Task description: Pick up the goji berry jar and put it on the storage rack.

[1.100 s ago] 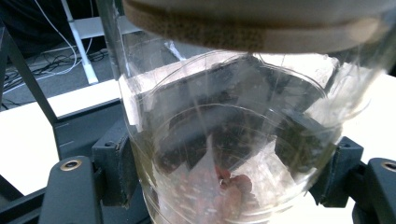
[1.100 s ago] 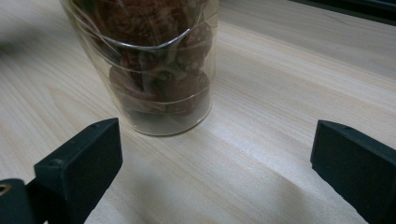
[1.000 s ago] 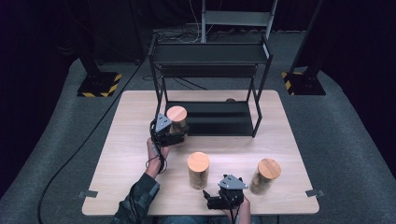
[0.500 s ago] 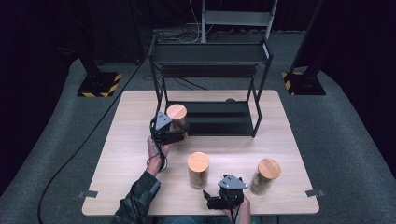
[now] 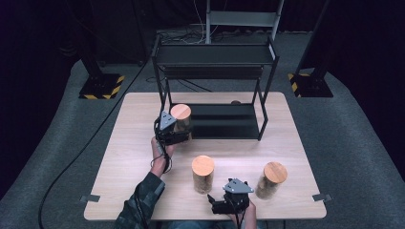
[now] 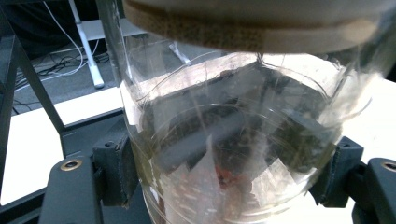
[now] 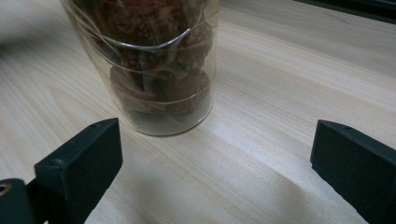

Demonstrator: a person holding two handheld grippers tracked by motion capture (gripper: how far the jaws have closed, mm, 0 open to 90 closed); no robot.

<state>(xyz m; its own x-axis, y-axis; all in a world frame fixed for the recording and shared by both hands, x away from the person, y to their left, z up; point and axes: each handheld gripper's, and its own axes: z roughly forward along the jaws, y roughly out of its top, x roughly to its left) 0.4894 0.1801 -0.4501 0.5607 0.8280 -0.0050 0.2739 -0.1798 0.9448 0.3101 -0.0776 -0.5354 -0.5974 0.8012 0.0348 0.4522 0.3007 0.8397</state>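
Left gripper (image 5: 177, 130) clamps a clear jar (image 6: 233, 140) with wooden lid at the rack's (image 5: 215, 52) 9 o'clock corner, while right gripper (image 7: 215, 158) rests wide open on the table (image 5: 296, 143), a filled jar (image 7: 159, 65) at its 11 o'clock.

A light wooden table (image 5: 133, 157) sits in the middle of the high view on a grey floor (image 5: 353, 143). A black metal shelf rack (image 5: 215, 59) stands on the back half of the table. Two glass jars with round wooden lids stand on the front part: one near the bottom middle (image 5: 203, 174) and one at the lower right (image 5: 273, 180).
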